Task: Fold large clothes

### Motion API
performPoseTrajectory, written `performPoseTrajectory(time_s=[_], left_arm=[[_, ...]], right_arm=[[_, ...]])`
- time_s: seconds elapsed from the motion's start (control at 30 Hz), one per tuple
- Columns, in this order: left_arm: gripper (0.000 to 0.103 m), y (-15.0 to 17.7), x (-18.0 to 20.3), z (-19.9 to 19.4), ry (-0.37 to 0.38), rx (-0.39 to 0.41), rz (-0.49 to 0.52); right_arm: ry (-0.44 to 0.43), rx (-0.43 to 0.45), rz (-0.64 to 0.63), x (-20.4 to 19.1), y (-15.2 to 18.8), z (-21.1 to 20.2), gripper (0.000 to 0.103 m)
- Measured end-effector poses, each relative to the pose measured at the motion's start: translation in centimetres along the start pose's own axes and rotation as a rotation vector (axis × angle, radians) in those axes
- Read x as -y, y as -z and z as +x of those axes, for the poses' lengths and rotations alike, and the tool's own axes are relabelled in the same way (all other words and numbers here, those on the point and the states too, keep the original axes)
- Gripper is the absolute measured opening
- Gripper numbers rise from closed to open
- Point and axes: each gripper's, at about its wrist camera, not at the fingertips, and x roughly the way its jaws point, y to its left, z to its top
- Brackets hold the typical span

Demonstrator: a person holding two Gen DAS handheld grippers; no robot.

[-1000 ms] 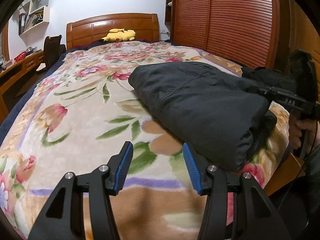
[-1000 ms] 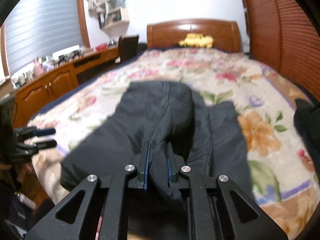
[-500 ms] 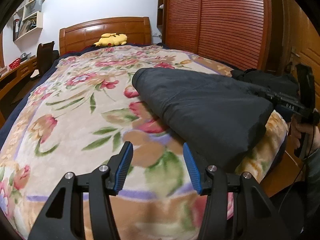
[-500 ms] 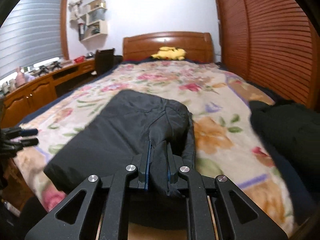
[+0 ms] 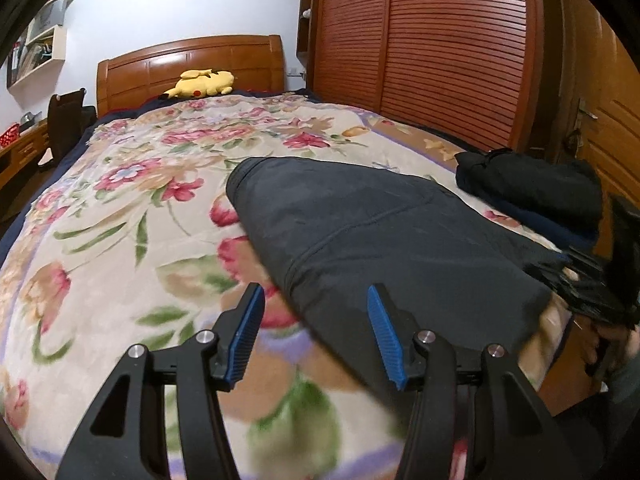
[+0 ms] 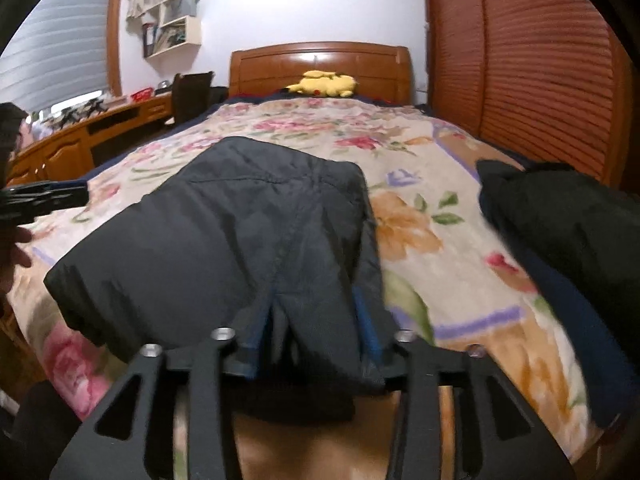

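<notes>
Both tongs are seen parted: the left gripper [image 5: 316, 336] is held about half open with nothing between its blue pads, poised just off the near left corner of the dark padded jacket [image 5: 384, 236], while the right gripper [image 6: 316, 332] is caught with its jaws opening, a fold of the jacket's hem draped between them but no longer pinched. The jacket is laid folded on the floral blanket [image 5: 120, 220] at the foot end of the bed, with a second dark garment [image 6: 568, 224] heaped apart at the bed's right edge. By its quilted seams and rounded, puffed edges the jacket is judged soft, bulky and fairly light, with a smooth shell that may be expected to slide on itself and spring open once let go. A hold is best taken at a seamed edge or hem, where several layers can be gathered together, rather than on the taut, slippery top face.
</notes>
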Motion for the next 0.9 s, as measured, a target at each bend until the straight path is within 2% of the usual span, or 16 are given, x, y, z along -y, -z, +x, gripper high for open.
performPoseTrajectory(time_s=[0.1,0.2,0.4,0.57,0.8,0.9], left_arm=[[0.053,-1.3,-0.2,1.7,-0.008,-0.008,0.011],[0.053,-2.5,-0.6,3.2,-0.009,-0.011,0.015],[0.053,-4.7,-1.5,6.0,-0.013,-0.018,0.036],[0.053,-6.1,-2.6,8.3,-0.028,-0.031,0.070],[0.053,-7.4,-5.2,11.7,-0.037,-0.060,0.045],[0.053,-7.4,-6.4,13.0,-0.025,-0.084,0.013]], right_arm=[[-0.015,0.000,0.048,1.1,0.9,-1.2,0.059],[0.006,0.007,0.055,1.7,1.4,-2.4,0.065],[0.044,-0.002,0.033,1.4,1.5,-4.2,0.065],[0.040,-0.017,0.046,1.2,2.4,-4.6,0.065],[0.052,-0.063,0.045,0.5,3.0,-1.9,0.065],[0.027,-0.077,0.053,0.2,2.8,-0.9,0.065]])
